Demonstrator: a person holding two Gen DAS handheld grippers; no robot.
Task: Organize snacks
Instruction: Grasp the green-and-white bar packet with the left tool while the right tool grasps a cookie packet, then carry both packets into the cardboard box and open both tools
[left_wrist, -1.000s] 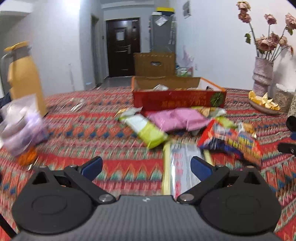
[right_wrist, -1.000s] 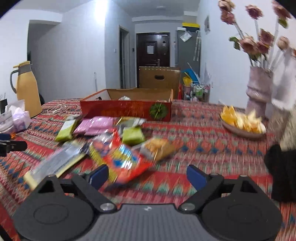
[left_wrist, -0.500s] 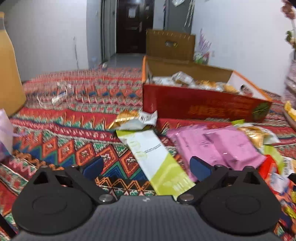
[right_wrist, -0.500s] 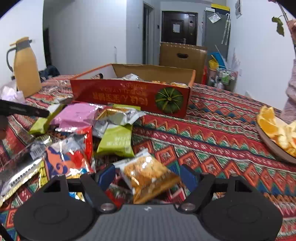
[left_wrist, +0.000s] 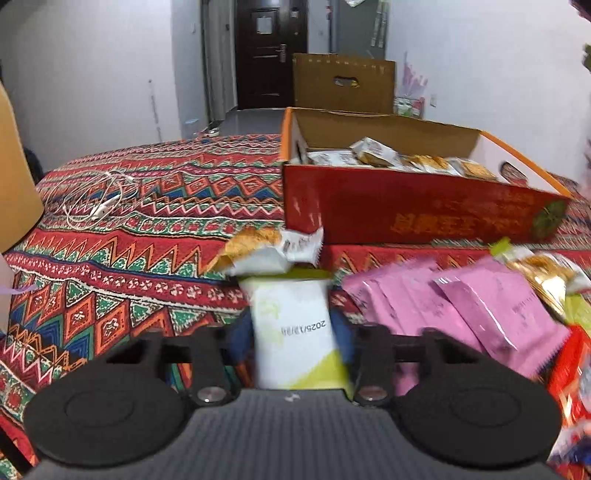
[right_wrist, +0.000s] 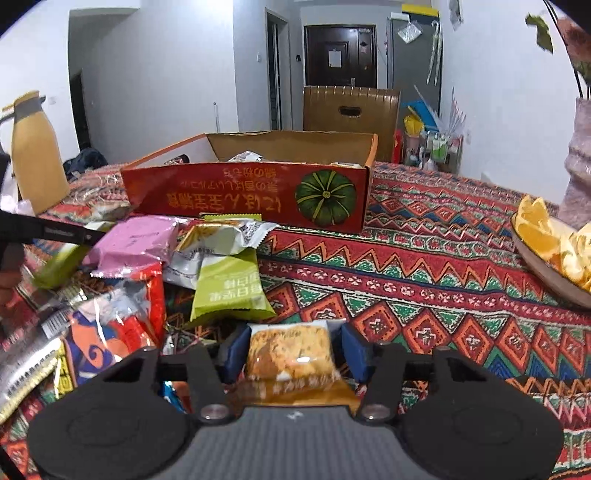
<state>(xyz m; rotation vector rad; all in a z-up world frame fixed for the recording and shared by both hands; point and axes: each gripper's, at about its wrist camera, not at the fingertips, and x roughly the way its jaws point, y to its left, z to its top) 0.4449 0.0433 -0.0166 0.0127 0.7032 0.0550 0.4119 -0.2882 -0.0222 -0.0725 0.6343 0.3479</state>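
Observation:
My left gripper (left_wrist: 290, 332) is shut on a white and green snack packet (left_wrist: 295, 332) that lies on the patterned cloth. Pink packets (left_wrist: 461, 310) lie to its right, and a gold and white packet (left_wrist: 266, 247) lies just beyond it. My right gripper (right_wrist: 290, 350) is shut on a clear packet of golden crispy snack (right_wrist: 290, 350). A red cardboard box (left_wrist: 417, 210) with several packets inside stands beyond the pile; it also shows in the right wrist view (right_wrist: 243, 197). The left gripper's arm (right_wrist: 51, 230) shows at the left edge.
A green packet (right_wrist: 227, 288), a silver and gold packet (right_wrist: 218, 240), a pink packet (right_wrist: 136, 240) and a red and blue bag (right_wrist: 107, 321) lie in the pile. A plate of orange slices (right_wrist: 546, 243) and a vase (right_wrist: 580, 166) stand right. A yellow jug (right_wrist: 35, 155) and earphones (left_wrist: 96, 195) are left.
Both grippers moved forward and down to the pile and closed. The left shut on the white and green packet, the right on the golden snack packet.

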